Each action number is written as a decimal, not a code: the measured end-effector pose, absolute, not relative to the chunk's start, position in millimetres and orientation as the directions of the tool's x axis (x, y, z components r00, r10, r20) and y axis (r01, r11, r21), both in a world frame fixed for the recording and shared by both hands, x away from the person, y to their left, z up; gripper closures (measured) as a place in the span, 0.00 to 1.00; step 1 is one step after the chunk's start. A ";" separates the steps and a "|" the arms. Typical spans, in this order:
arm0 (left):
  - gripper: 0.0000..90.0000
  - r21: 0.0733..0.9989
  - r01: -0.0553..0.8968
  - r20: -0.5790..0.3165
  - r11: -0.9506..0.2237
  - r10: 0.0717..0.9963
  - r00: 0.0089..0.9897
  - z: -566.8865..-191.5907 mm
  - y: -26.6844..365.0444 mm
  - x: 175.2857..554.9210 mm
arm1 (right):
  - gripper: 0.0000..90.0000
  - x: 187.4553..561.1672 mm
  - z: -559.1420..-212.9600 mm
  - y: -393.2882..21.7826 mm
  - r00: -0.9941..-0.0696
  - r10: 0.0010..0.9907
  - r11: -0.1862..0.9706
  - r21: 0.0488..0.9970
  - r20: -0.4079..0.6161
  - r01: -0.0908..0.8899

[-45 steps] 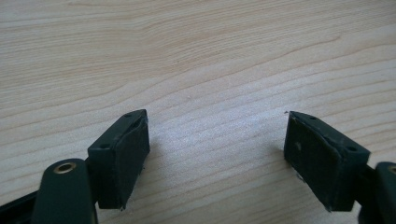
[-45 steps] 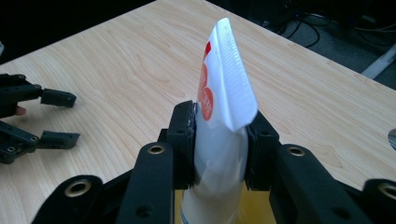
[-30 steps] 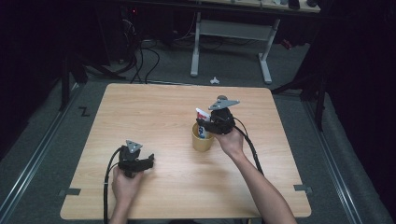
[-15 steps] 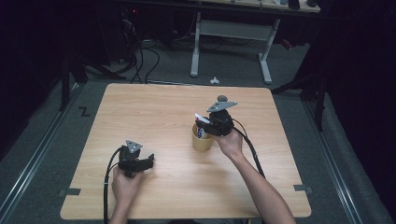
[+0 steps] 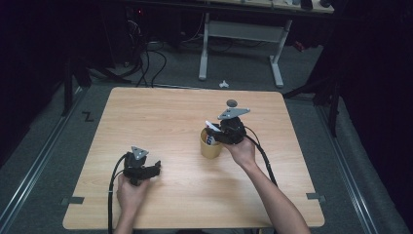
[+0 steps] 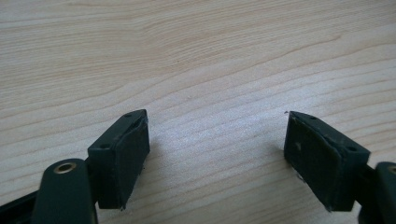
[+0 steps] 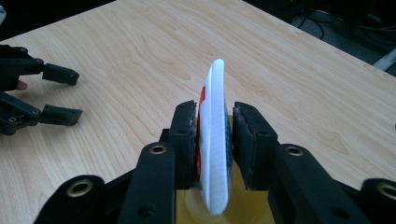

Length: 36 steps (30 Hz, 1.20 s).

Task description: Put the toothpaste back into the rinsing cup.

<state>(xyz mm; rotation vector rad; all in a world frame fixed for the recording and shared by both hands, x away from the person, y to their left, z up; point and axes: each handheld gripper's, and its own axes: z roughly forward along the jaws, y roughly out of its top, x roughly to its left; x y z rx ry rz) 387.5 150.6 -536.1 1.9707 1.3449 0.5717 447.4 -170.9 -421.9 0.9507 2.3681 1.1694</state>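
- Since a second ago the right tongs (image 5: 218,134) have drifted slightly toward the person with the cup.
- Table (image 5: 160,112): bare wood all round both tongs, edges well away.
- Cup (image 5: 210,147): directly under the right tongs.
- Packet (image 7: 214,140): clamped edge-on, long axis upright, low end in the cup.
- Left tongs (image 6: 215,154): spread wide, empty, on the table, farther from the cup.

Table (image 5: 160,112): pale tan wood w/ wavy brown grain lines, on grey floor (image 5: 58,161) w/ a black zigzag mark (image 5: 87,116) at approx 9 o'clock of the tabletop. Cup (image 5: 211,147), near centre, is mustard yellow; the flat packet (image 7: 214,140) above it is white w/ red print on one face, dark blue-ish on the other. Both grippers, left (image 6: 217,149) and right (image 7: 214,144), are matt black w/ brass-coloured rivets; grey three-cornered plate (image 5: 234,113) at 12 o'clock of the right one.
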 end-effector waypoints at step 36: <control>0.25 0.736 0.632 -0.016 -0.240 0.928 0.371 -536.1 150.5 387.5 | 0.53 432.8 -402.8 -197.4 -0.701 0.712 0.342 0.847 0.049 0.406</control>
